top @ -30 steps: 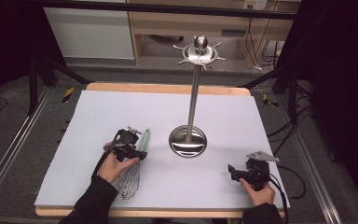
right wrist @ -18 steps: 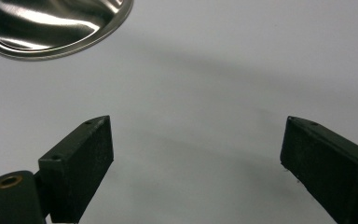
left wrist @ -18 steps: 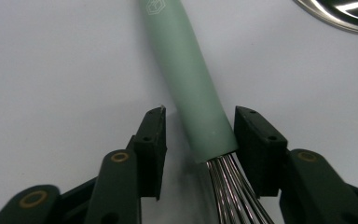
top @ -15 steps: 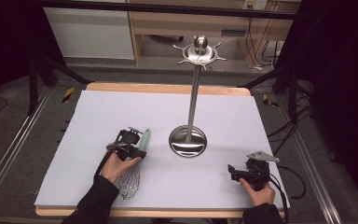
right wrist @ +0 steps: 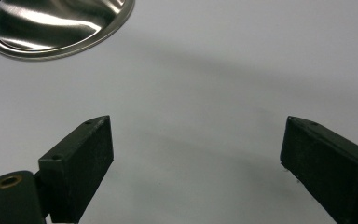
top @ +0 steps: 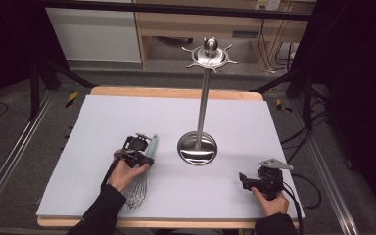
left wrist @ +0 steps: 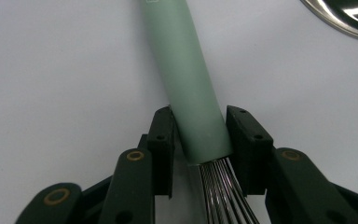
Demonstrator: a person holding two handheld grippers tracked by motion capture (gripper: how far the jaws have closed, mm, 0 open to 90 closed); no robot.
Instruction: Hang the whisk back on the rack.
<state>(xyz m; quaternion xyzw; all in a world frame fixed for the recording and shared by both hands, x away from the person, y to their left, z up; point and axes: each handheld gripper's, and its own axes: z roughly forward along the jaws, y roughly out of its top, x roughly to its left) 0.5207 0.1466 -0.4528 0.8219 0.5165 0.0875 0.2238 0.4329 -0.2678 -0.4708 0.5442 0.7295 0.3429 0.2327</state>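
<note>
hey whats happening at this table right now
A person sits at a table covered in white, with a two-jaw gripper in each hand. The left gripper has its jaws closed around the green handle of a whisk, just above the wires; the whisk lies flat on the table. The right gripper is open with nothing between its jaws, low over the bare surface. A tall metal utensil stand with hooks on top stands mid-table, nothing hanging on it.

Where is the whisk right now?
In the high view the whisk lies front-left on the table, just left of the stand's round base, its green handle between the left gripper jaws.
</note>
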